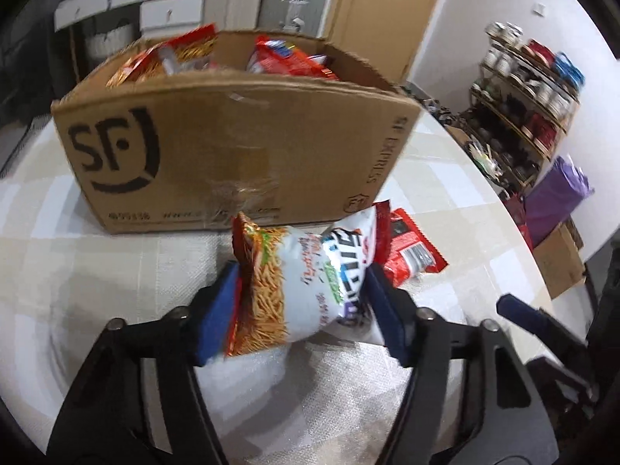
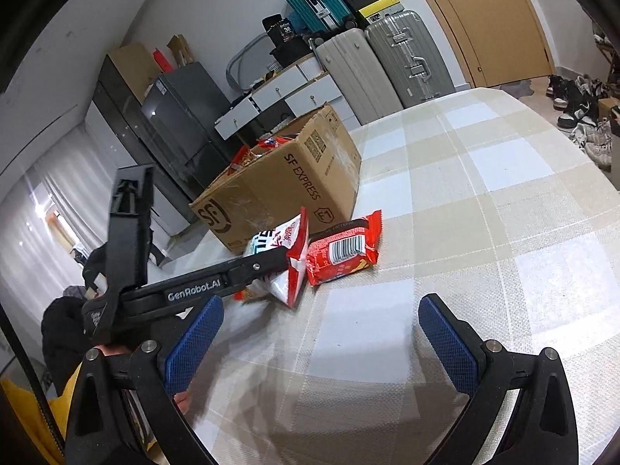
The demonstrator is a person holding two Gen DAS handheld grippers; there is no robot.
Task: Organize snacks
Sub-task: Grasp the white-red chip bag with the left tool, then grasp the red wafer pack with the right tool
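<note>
At the far left of the table [image 2: 484,178] stands the cardboard box [image 1: 232,147], open at the top, with red and orange packets already showing above its rim. Just in front of it the left tool [image 1: 306,294] is clamped on the noodle snack bag [image 1: 294,271] — its blue pads [image 1: 215,321] press in from both sides and the bag bulges between them. In the right wrist view the bag seems raised a little off the cloth, though that view does not settle it.

This bag looks light and puffy, air-filled, with a slick printed film. It gives under pressure, so a hard squeeze would likely crush the brittle sticks inside or let the film slide out. The hold across the middle looks sound enough for a short carry to the box; a crimped end seam would be the firmer place to grip.

Just to the right lies the red packet [image 2: 343,252], flat on the table, barcode side up, near the box corner and close beside the held bag. It appears flatter and denser, probably stiffer — best taken across its short sides, or by one sealed end.

Further right, the right tool [image 2: 321,333] hovers over bare cloth with its fingers wide apart, holding nothing.
</note>
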